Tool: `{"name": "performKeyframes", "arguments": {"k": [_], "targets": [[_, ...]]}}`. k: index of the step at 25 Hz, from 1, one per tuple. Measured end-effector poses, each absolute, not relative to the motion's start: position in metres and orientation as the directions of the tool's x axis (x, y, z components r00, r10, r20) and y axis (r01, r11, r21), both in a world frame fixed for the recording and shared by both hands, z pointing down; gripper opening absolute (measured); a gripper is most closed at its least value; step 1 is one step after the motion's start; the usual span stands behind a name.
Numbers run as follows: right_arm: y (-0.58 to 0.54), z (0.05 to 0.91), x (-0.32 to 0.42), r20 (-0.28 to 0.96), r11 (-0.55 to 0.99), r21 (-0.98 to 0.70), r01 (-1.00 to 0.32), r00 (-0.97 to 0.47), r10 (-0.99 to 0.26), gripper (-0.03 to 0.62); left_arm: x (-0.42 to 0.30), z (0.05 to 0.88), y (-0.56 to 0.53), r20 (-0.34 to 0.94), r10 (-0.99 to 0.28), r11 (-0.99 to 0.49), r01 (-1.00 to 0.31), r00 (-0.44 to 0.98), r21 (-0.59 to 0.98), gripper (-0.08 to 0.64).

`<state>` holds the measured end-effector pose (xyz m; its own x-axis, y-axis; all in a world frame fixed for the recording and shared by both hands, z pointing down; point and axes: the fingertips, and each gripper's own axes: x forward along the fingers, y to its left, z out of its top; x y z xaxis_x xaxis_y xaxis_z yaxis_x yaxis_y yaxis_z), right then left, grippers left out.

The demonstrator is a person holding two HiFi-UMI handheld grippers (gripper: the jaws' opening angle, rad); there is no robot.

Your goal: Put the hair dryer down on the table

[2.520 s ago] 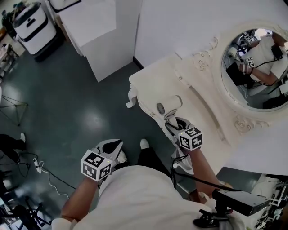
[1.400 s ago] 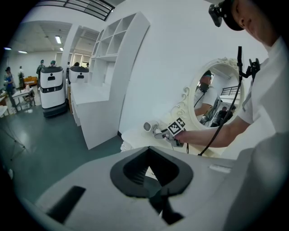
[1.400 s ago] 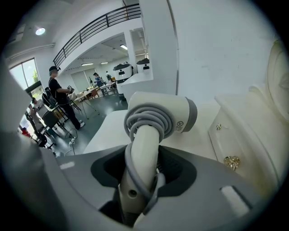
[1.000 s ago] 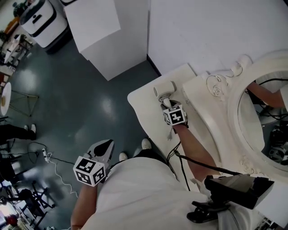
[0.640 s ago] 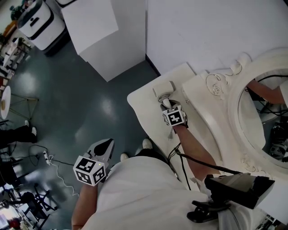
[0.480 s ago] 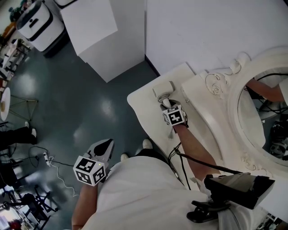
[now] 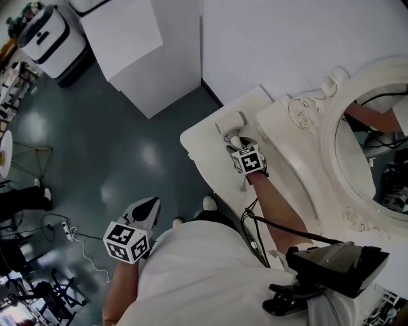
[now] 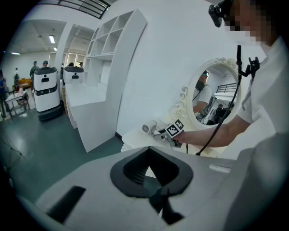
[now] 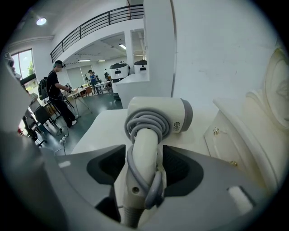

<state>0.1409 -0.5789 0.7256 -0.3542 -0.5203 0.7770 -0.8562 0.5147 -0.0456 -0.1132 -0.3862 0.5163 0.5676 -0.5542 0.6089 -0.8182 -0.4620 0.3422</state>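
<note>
Right hand-held gripper [image 9: 144, 168] is opening, jaws spread clear of the handle of the hair dryer [image 9: 156, 115], which lies on the white tabletop [image 9: 97, 124]. Left hand-held gripper [image 7: 150, 209] hangs closed, empty, above the floor [image 7: 95, 146].

Bright, even indoor light; fisheye-warped edges.

White short-sleeved shirt [image 7: 204, 274], dark trousers [image 7: 213, 219], white shoes [image 7: 208, 202]. Thin black cable [image 7: 284, 233] along the right arm, and a black boxy device [image 7: 335, 267] on a clamp at the right side. Black head mount [image 8: 219, 11] with a cord down the front.
</note>
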Motion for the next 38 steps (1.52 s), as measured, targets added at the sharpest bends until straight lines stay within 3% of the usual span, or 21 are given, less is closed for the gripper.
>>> {"name": "performKeyframes", "arguments": {"k": [17, 21, 27, 38], "targets": [[-0.537, 0.659, 0.143, 0.722, 0.417, 0.011, -0.909, -0.281, -0.633, 0.236, -0.140, 0.512, -0.350, 0.561, -0.515, -0.547, -0.753, 0.648, 0.367, 0.003], [-0.514, 0.640, 0.137, 0.698, 0.391, 0.038, -0.919, -0.256, -0.669, 0.179, -0.150, 0.512, -0.334, 0.555, -0.506, -0.568, -0.739, 0.660, 0.361, 0.003], [-0.466, 0.622, 0.121, 0.680, 0.381, 0.040, -0.924, -0.254, -0.687, 0.002, -0.156, 0.511, -0.309, 0.542, -0.481, -0.611, -0.707, 0.689, 0.356, 0.003], [-0.365, 0.610, 0.046, 0.690, 0.446, -0.061, -0.893, -0.360, -0.628, 0.000, -0.181, 0.515, -0.259, 0.523, -0.447, -0.653, -0.665, 0.725, 0.363, 0.003]]}}
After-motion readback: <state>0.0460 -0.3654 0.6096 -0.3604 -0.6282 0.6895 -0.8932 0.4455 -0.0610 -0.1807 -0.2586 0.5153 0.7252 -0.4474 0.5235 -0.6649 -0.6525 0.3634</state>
